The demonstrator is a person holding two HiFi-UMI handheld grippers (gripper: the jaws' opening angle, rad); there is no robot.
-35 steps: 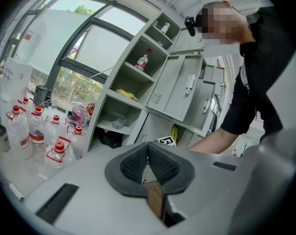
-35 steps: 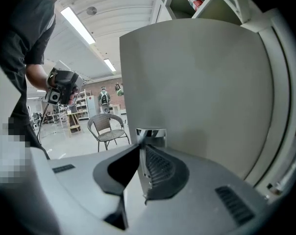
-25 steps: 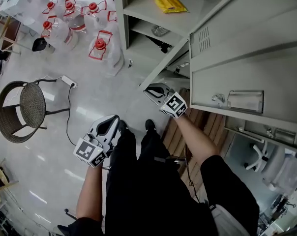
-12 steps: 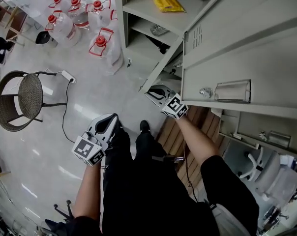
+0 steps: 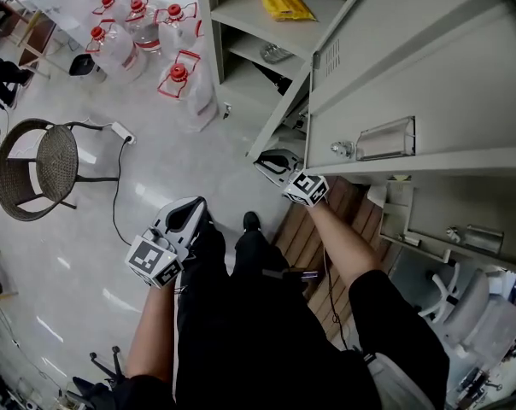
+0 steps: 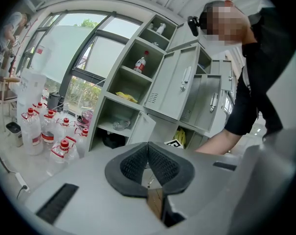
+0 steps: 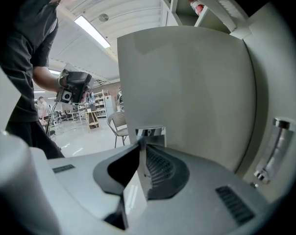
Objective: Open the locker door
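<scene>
A grey locker door stands open, seen edge-on in the head view, slanting from the shelves down toward the floor. My right gripper is shut on its lower free edge. In the right gripper view the door's panel fills the middle and its thin edge runs down between the jaws of my right gripper. My left gripper hangs by the person's left leg, away from the lockers. Its ribbed pads touch, with nothing between them.
A larger open door with a metal handle juts out to the right above my right arm. Water jugs, a wicker chair and a power strip are on the floor at left. Wooden slats lie under the lockers.
My right gripper has stayed on the door's edge. The large door with the handle has drifted left and up in the view. The left gripper has barely moved.
</scene>
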